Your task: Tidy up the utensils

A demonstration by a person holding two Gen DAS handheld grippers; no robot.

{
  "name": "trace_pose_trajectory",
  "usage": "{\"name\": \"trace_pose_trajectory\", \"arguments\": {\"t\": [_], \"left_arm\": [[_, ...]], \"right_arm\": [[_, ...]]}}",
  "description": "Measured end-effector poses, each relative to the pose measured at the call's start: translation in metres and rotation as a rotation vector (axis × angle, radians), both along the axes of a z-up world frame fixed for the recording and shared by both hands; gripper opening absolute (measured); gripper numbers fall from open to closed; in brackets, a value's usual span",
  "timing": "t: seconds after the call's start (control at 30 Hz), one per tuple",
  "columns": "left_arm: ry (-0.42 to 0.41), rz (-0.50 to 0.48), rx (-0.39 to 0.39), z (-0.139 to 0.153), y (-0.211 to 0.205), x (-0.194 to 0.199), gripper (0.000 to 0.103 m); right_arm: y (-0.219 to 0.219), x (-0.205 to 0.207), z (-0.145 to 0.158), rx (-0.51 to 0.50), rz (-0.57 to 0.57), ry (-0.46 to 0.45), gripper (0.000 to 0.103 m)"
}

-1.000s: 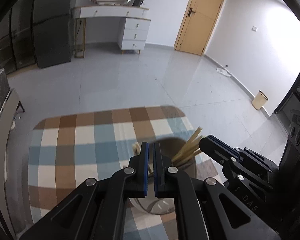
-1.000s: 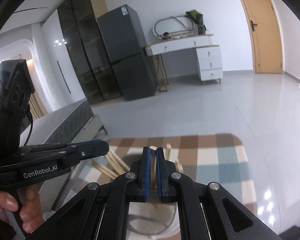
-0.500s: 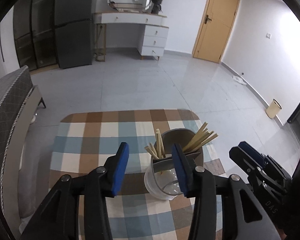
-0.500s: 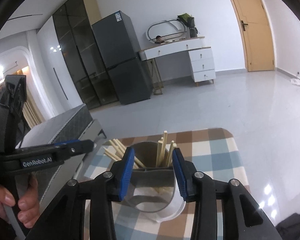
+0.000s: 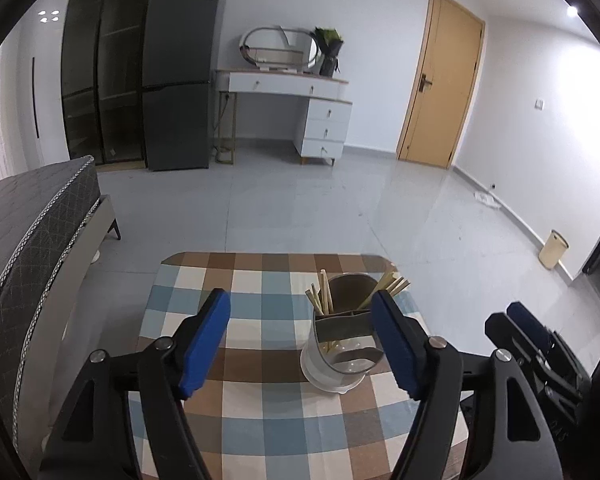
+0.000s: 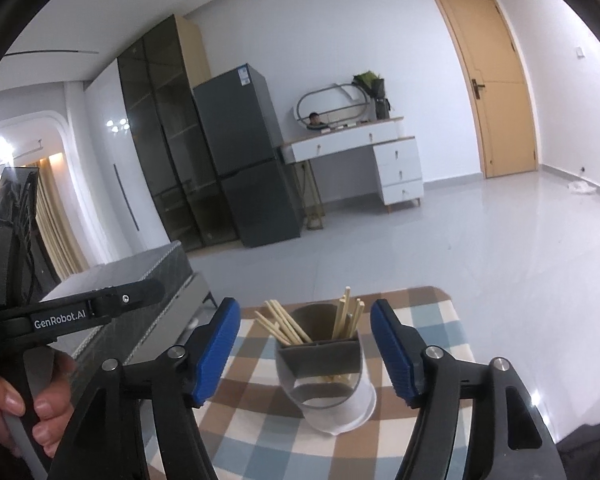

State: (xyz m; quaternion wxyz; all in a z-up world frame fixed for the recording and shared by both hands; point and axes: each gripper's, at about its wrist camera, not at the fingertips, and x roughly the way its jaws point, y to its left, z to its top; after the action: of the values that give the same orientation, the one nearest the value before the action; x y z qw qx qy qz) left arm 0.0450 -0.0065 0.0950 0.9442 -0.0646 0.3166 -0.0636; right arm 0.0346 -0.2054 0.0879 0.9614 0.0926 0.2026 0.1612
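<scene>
A grey and white utensil holder [image 5: 342,344] stands on the checked tablecloth [image 5: 260,420], with wooden chopsticks [image 5: 324,294] standing in its compartments. In the right wrist view the holder [image 6: 324,368] sits between my fingers and farther out, with chopsticks [image 6: 286,326] in two groups. My left gripper [image 5: 300,340] is open wide and empty, pulled back from the holder. My right gripper [image 6: 306,346] is open wide and empty; it also shows at the right of the left wrist view [image 5: 532,344].
The table [image 5: 188,258] has rounded far corners, with grey floor beyond. A dark mattress [image 5: 28,232] lies to the left. A fridge [image 5: 180,80], a white dresser [image 5: 300,116], a door [image 5: 440,80] and a bin [image 5: 553,249] stand far off.
Both grippers were shut at the holder a second ago. They opened and drew back and up, leaving the chopsticks in the holder.
</scene>
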Motion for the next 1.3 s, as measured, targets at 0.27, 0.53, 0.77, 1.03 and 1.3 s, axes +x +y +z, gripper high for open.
{"name": "trace_pose_trajectory", "arguments": {"t": [0.27, 0.53, 0.77, 1.03, 1.3], "left_arm": [[-0.083, 0.041, 0.003, -0.004, 0.011, -0.023, 0.080], [-0.144, 0.085, 0.013, -0.007, 0.022, -0.041, 0.082], [-0.223, 0.122, 0.013, -0.002, 0.031, -0.064, 0.092], [-0.292, 0.154, 0.031, -0.006, 0.035, -0.082, 0.099], [-0.312, 0.178, 0.048, -0.020, 0.039, -0.083, 0.100]], "right_arm": [[0.010, -0.029, 0.003, -0.031, -0.002, -0.091, 0.081], [0.016, -0.052, 0.005, -0.039, -0.017, -0.164, 0.092], [0.017, -0.073, 0.007, -0.058, -0.025, -0.231, 0.101], [0.017, -0.088, 0.004, -0.100, -0.038, -0.280, 0.103], [0.017, -0.091, -0.007, -0.145, -0.084, -0.285, 0.103]]}}
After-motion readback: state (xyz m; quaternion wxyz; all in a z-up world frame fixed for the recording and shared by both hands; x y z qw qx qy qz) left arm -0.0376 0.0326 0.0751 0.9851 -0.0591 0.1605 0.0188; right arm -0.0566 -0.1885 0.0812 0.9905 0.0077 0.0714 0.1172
